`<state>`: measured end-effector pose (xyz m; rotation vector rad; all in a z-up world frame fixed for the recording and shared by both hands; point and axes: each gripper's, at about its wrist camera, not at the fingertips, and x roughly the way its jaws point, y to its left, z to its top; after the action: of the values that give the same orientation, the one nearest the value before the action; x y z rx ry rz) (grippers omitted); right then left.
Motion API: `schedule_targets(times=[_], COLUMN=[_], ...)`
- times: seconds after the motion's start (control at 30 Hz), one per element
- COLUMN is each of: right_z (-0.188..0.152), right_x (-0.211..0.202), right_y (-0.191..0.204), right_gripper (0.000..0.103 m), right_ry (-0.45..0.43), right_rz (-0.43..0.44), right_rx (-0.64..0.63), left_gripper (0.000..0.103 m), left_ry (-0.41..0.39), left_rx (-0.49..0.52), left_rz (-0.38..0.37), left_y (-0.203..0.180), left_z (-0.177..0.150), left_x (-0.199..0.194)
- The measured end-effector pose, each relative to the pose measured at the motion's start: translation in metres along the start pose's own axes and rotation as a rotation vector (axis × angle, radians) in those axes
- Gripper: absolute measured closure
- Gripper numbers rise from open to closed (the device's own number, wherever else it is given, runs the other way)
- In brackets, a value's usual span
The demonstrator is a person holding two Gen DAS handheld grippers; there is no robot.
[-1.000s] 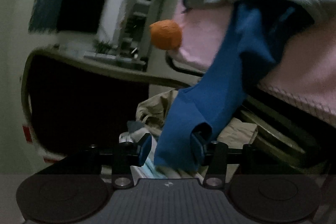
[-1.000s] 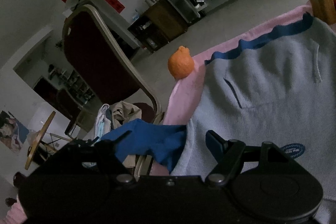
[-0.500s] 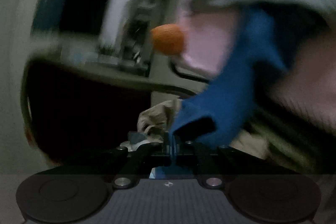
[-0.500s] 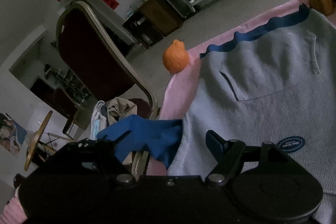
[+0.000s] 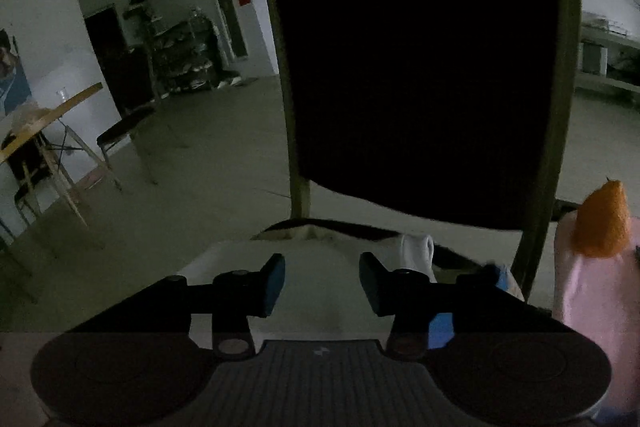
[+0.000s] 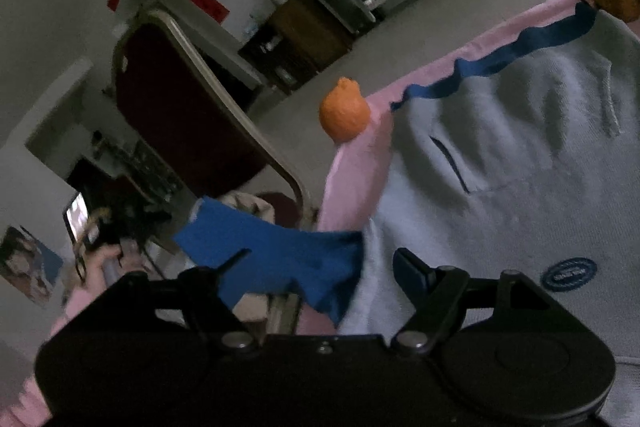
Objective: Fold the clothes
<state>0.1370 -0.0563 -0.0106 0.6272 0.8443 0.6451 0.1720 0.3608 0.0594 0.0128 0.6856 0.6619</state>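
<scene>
Grey sweater (image 6: pixel 520 187) lies flat, blue sleeve (image 6: pixel 276 251) dangling; left gripper (image 5: pixel 322 277) and right gripper (image 6: pixel 320 267) both released.

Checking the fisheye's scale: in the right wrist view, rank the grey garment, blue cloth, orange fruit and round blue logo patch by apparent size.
1. grey garment
2. blue cloth, near the lens, so enlarged
3. orange fruit
4. logo patch, close to the fruit in size

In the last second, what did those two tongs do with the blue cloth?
The left tongs had shut on the blue cloth half a second ago; now they are open, empty, and turned toward the dark chair. The blue cloth now hangs off the table's edge, lifted slightly. The right tongs stayed open over the grey shirt, and the orange fruit kept its corner spot.
</scene>
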Motion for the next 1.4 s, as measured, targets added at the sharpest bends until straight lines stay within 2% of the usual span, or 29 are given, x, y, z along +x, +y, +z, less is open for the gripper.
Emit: schedule_targets(times=[0.07, 0.17, 0.2, 0.23, 0.27, 0.33, 0.4, 0.47, 0.53, 0.63, 0.67, 0.73, 0.8, 0.87, 0.9, 1.0, 1.07, 1.17, 1.2, 1.27, 1.4], right_z=[0.001, 0.006, 0.009, 0.013, 0.017, 0.025, 0.032, 0.041, 0.051, 0.063, 0.066, 0.068, 0.066, 0.063, 0.062, 0.063, 0.066, 0.066, 0.065, 0.063, 0.059], right_x=[-0.003, -0.01, -0.012, -0.014, -0.014, -0.016, -0.022, -0.033, -0.044, -0.05, -0.048, -0.036, -0.019, 0.0, 0.008, 0.027, 0.034, 0.044, 0.044, 0.046, 0.047], right_y=[0.001, -0.004, -0.011, -0.018, -0.027, -0.048, -0.067, -0.081, -0.092, -0.111, -0.119, -0.143, -0.165, -0.177, -0.176, -0.157, -0.145, -0.132, -0.129, -0.123, -0.113], right_gripper=[0.028, 0.031, 0.037, 0.056, 0.071, 0.072, 0.072, 0.07, 0.066, 0.053, 0.052, 0.052, 0.052, 0.052, 0.052, 0.049, 0.043, 0.043, 0.043, 0.042, 0.04], right_ry=[-0.013, -0.046, -0.05, -0.049, -0.031, 0.005, 0.008, -0.011, -0.041, -0.094, -0.106, -0.122, -0.121, -0.085, -0.061, -0.007, 0.008, 0.025, 0.028, 0.034, 0.044], right_rz=[0.008, -0.043, -0.077, -0.112, -0.149, -0.23, -0.267, -0.288, -0.3, -0.267, -0.249, -0.213, -0.189, -0.166, -0.157, -0.133, -0.103, -0.064, -0.062, -0.06, -0.056], right_rx=[0.005, 0.004, 0.018, 0.032, 0.05, 0.101, 0.124, 0.109, 0.072, 0.004, 0.0, 0.063, 0.178, 0.274, 0.277, 0.177, 0.127, 0.085, 0.068, 0.035, -0.011], left_gripper=[0.061, 0.062, 0.062, 0.062, 0.062, 0.063, 0.063, 0.063, 0.058, 0.043, 0.041, 0.043, 0.042, 0.043, 0.043, 0.04, 0.04, 0.053, 0.065, 0.082, 0.087], left_ry=[-0.004, 0.0, 0.021, 0.046, 0.082, 0.168, 0.258, 0.284, 0.232, 0.122, 0.105, 0.106, 0.122, 0.128, 0.128, 0.126, 0.136, 0.108, 0.092, 0.05, -0.032], left_rx=[0.031, 0.167, 0.212, 0.253, 0.277, 0.296, 0.214, 0.096, 0.009, -0.085, -0.116, -0.171, -0.253, -0.285, -0.295, -0.312, -0.324, -0.298, -0.304, -0.305, -0.284], left_rz=[-0.054, -0.254, -0.319, -0.379, -0.419, -0.44, -0.414, -0.402, -0.351, -0.212, -0.169, -0.102, -0.089, -0.064, -0.05, 0.0, -0.004, 0.009, 0.005, 0.022, 0.129], left_y=[0.0, -0.029, -0.045, -0.062, -0.078, -0.108, -0.119, -0.109, -0.09, -0.062, -0.057, -0.054, -0.05, -0.049, -0.049, -0.045, -0.041, -0.043, -0.043, -0.046, -0.053], left_z=[-0.01, -0.048, -0.063, -0.078, -0.091, -0.113, -0.123, -0.124, -0.117, -0.111, -0.111, -0.114, -0.119, -0.119, -0.118, -0.114, -0.115, -0.114, -0.112, -0.11, -0.104], left_x=[-0.012, -0.042, -0.046, -0.05, -0.05, -0.041, -0.024, -0.016, -0.022, -0.035, -0.034, -0.026, -0.012, -0.005, -0.003, 0.001, 0.006, 0.008, 0.009, 0.005, -0.006])
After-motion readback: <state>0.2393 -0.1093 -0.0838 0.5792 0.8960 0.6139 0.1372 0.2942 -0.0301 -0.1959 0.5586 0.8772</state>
